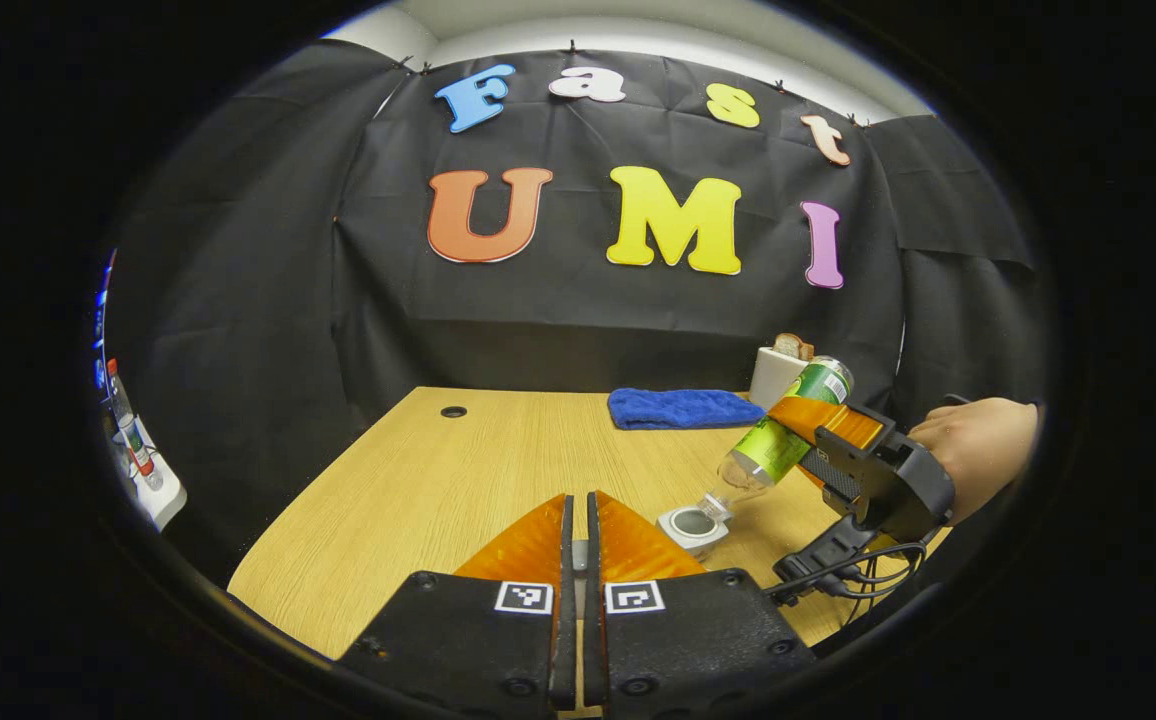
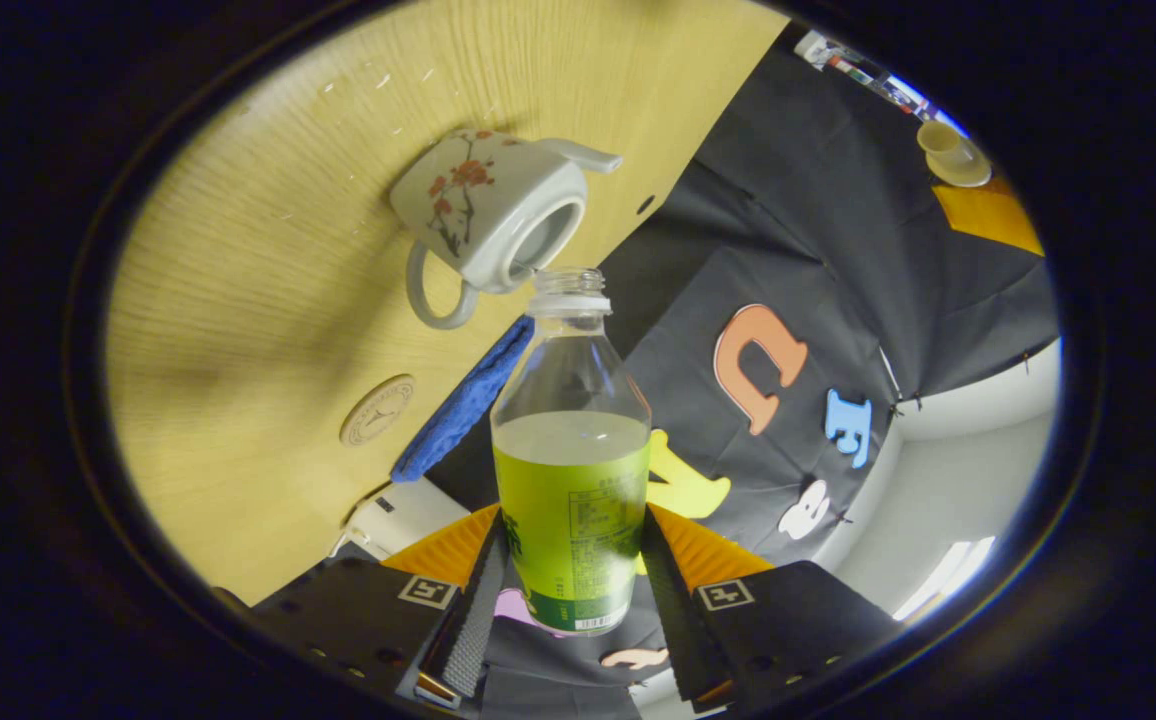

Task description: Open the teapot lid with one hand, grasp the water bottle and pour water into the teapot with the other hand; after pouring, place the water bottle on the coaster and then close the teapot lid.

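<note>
The left gripper (image 1: 579,520) hovers over the desk's (image 1: 418,480) near edge, jaws nearly closed; whether they pinch the lid I cannot tell. Right of it, the open teapot (image 1: 693,525) sits mid-desk. The right gripper (image 2: 570,560) clamps the water bottle (image 2: 570,440), tilted mouth-down just above the teapot's opening. The coaster (image 2: 376,409) lies near a blue cloth (image 2: 463,400).

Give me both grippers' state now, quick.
Left gripper: shut; what it pinches cannot be told.
Right gripper: shut on the water bottle, tipped over the teapot.
</note>
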